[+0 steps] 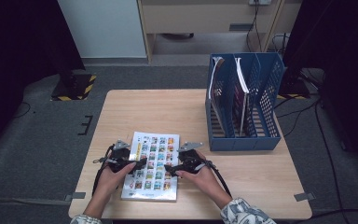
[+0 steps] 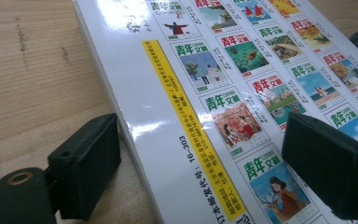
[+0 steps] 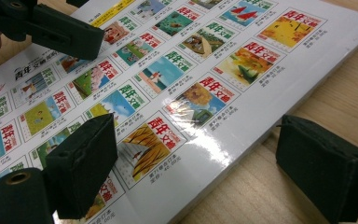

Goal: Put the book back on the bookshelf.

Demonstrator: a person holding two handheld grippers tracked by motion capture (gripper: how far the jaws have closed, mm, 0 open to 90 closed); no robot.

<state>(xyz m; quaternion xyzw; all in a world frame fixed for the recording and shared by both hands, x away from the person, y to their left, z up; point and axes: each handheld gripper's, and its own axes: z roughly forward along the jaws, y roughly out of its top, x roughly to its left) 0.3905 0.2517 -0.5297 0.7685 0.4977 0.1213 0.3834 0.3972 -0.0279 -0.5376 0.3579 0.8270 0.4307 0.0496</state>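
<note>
Magazine (image 1: 152, 165) lies flat, cover up, on the near part of the table (image 1: 168, 107), well to the near-left of the blue file rack (image 1: 243, 105), which already holds a couple of upright volumes. Long axis runs away from the person, toward the far table edge; the spine side with the yellow strip (image 2: 193, 126) faces left. Left gripper (image 1: 139, 164) sits at the magazine's left long edge, right gripper (image 1: 168, 169) at its right long edge, so each hand is nearest its own side, and both are about level along the length. Left gripper view: jaws wide apart, one pad on bare wood just beside the spine edge, the other over the printed cover, the edge lying between them. Right gripper view: same picture mirrored, jaws wide, one over the cover, one over the wood past the right edge. Neither grips anything. Whether the pads over the cover touch it or hover is hard to tell from these angles. Likely step in hand: pinching an edge to lift; the rack lies to the far right of the magazine, which favours the right hand for carrying.
</note>
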